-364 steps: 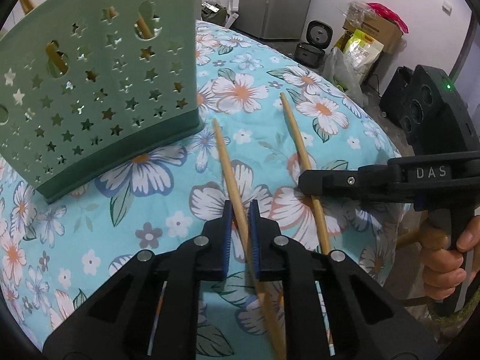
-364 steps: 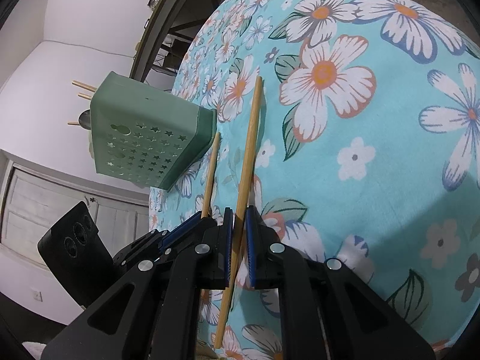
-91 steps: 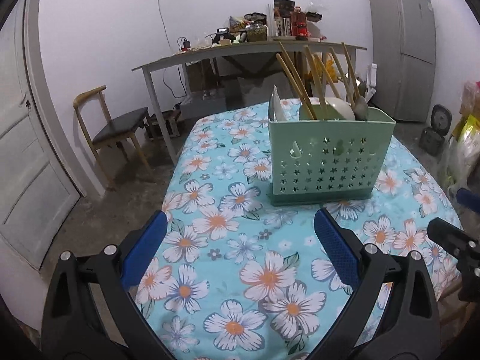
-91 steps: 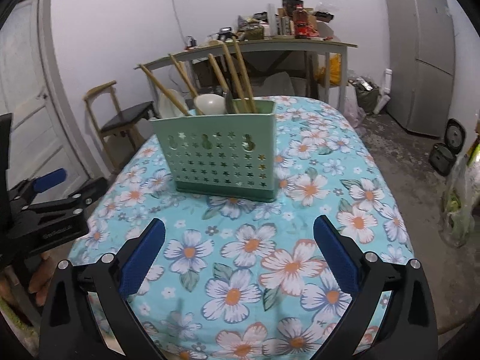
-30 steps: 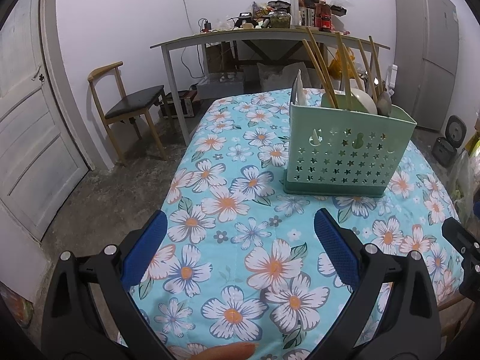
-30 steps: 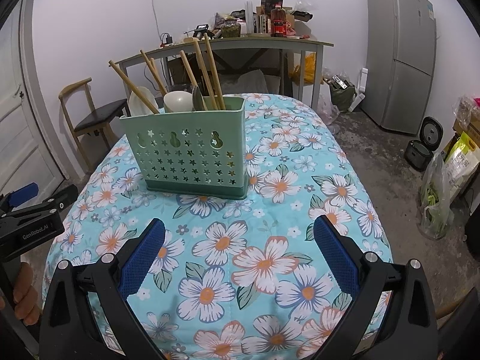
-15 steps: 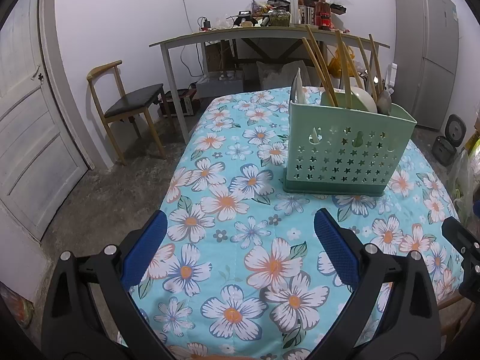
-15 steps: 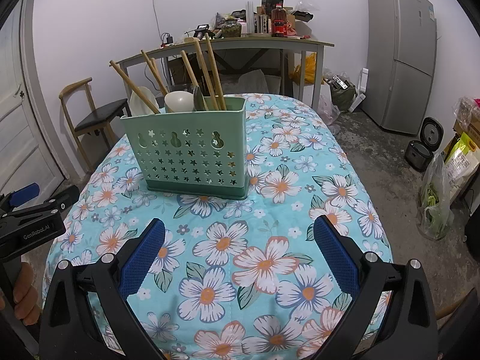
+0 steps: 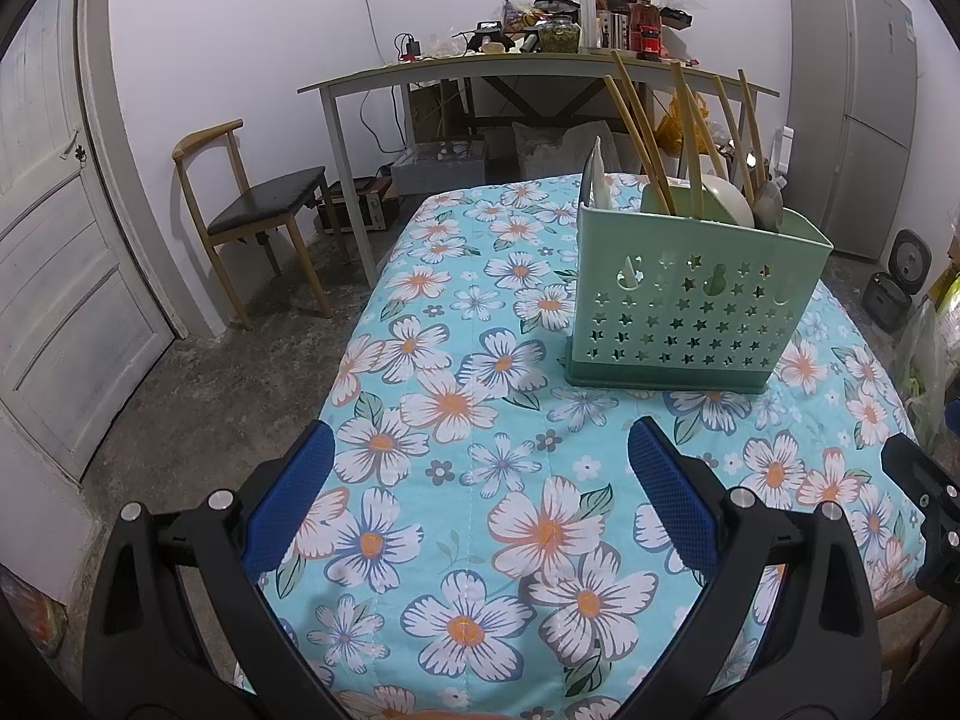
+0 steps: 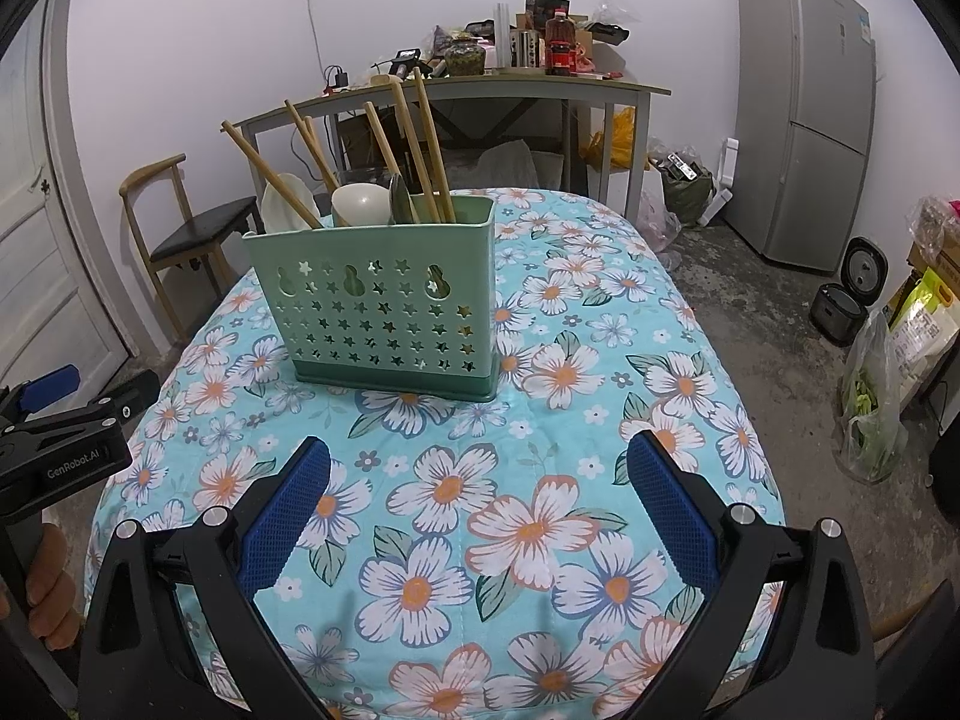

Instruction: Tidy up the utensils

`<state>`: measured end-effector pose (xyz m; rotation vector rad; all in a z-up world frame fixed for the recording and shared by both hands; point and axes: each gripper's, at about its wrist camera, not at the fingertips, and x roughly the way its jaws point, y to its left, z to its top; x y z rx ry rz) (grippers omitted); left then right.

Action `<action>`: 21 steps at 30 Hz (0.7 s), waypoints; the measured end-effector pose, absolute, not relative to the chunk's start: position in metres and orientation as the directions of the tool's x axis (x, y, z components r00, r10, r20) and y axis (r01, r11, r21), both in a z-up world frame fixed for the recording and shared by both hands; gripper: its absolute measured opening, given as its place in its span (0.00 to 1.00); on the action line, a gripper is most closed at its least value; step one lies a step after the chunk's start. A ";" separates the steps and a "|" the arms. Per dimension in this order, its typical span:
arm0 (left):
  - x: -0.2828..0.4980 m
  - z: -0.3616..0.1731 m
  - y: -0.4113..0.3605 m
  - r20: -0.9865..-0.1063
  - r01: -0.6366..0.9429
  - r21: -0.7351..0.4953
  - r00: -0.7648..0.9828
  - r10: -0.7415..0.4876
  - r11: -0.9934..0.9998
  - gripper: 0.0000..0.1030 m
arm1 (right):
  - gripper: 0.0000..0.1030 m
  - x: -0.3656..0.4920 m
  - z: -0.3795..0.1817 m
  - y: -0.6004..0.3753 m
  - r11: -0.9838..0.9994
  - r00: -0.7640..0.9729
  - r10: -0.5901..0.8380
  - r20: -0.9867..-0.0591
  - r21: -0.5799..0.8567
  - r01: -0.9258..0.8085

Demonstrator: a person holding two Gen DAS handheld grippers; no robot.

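Twelve seconds ago each of your grippers pinched a chopstick lying on the cloth; now your left gripper (image 9: 480, 486) and right gripper (image 10: 477, 489) both hold nothing, jaws spread wide. The chopsticks (image 10: 420, 150) stand tilted in the green utensil holder (image 10: 384, 312), ahead of both sets of jaws and well apart from them, beside a ladle (image 10: 360, 204). The table (image 10: 540, 528) wears a turquoise flowered cloth. Beyond it stand a cluttered desk (image 10: 540, 87), a wooden chair (image 9: 252, 210) and a grey fridge (image 10: 804, 120).
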<state>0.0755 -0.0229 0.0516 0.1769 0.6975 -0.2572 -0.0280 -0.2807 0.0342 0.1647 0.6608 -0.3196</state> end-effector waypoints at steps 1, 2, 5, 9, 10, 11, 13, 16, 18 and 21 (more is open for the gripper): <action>0.075 0.052 -0.023 -0.653 0.291 0.074 0.737 -0.174 0.954 0.92 | 0.94 -0.028 0.034 -0.281 0.939 0.743 -0.237 -0.626 0.050 0.342; 0.076 0.052 -0.023 -0.653 0.292 0.075 0.737 -0.174 0.954 0.92 | 0.94 -0.028 0.034 -0.281 0.939 0.743 -0.238 -0.626 0.049 0.342; 0.075 0.052 -0.023 -0.653 0.291 0.075 0.737 -0.174 0.954 0.92 | 0.94 -0.028 0.034 -0.281 0.939 0.744 -0.236 -0.625 0.049 0.340; 0.075 0.052 -0.023 -0.654 0.292 0.077 0.736 -0.173 0.953 0.92 | 0.94 -0.027 0.034 -0.281 0.940 0.744 -0.235 -0.625 0.049 0.338; 0.075 0.052 -0.023 -0.654 0.293 0.075 0.736 -0.174 0.953 0.92 | 0.94 -0.027 0.034 -0.281 0.940 0.744 -0.236 -0.625 0.048 0.339; 0.076 0.052 -0.023 -0.654 0.293 0.076 0.736 -0.174 0.953 0.92 | 0.94 -0.027 0.034 -0.281 0.940 0.744 -0.236 -0.625 0.048 0.339; 0.076 0.052 -0.023 -0.655 0.294 0.077 0.735 -0.175 0.953 0.92 | 0.94 -0.027 0.034 -0.281 0.939 0.744 -0.236 -0.625 0.049 0.339; 0.076 0.052 -0.023 -0.654 0.293 0.076 0.736 -0.174 0.953 0.92 | 0.94 -0.027 0.034 -0.281 0.940 0.745 -0.235 -0.624 0.049 0.338; 0.076 0.052 -0.023 -0.654 0.294 0.076 0.736 -0.174 0.953 0.92 | 0.94 -0.027 0.034 -0.280 0.940 0.744 -0.236 -0.625 0.048 0.338; 0.076 0.052 -0.023 -0.654 0.293 0.077 0.736 -0.174 0.953 0.92 | 0.94 -0.027 0.034 -0.280 0.940 0.745 -0.234 -0.625 0.049 0.337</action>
